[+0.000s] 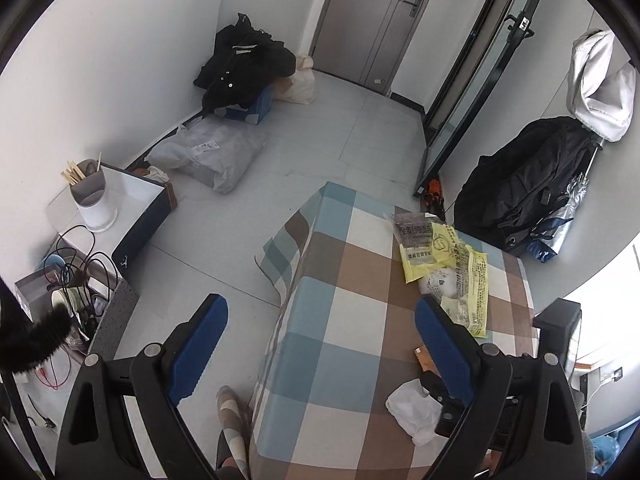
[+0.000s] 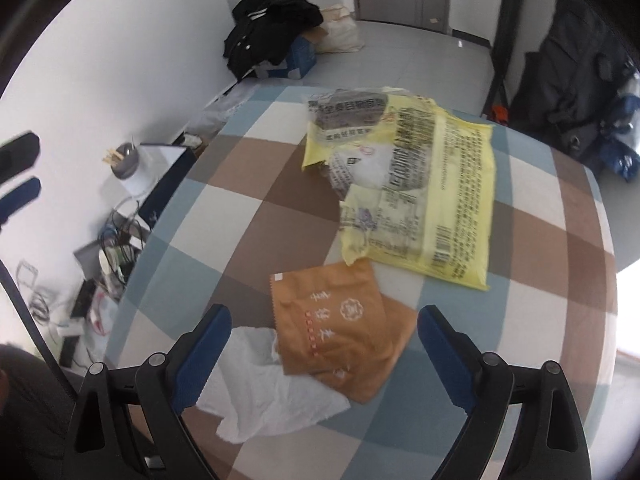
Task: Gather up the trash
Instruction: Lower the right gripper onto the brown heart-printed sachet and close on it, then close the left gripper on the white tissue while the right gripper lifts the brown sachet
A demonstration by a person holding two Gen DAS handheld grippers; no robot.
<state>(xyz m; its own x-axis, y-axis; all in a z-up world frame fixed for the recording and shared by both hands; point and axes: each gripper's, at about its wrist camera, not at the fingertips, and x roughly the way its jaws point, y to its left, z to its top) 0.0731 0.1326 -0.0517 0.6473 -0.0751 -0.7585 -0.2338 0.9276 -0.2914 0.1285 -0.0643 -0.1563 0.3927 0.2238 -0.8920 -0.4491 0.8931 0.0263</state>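
Gaping wide — both hand-held grippers, left [image 1: 320, 344] and right [image 2: 324, 344] — above crumpled orange wrapper [image 2: 340, 324].

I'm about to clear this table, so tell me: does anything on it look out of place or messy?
Yes. Loose litter lies on the checked tablecloth: overlapping yellow wrappers, an orange packet and a crumpled white tissue partly tucked under it. Both grippers are open and empty.
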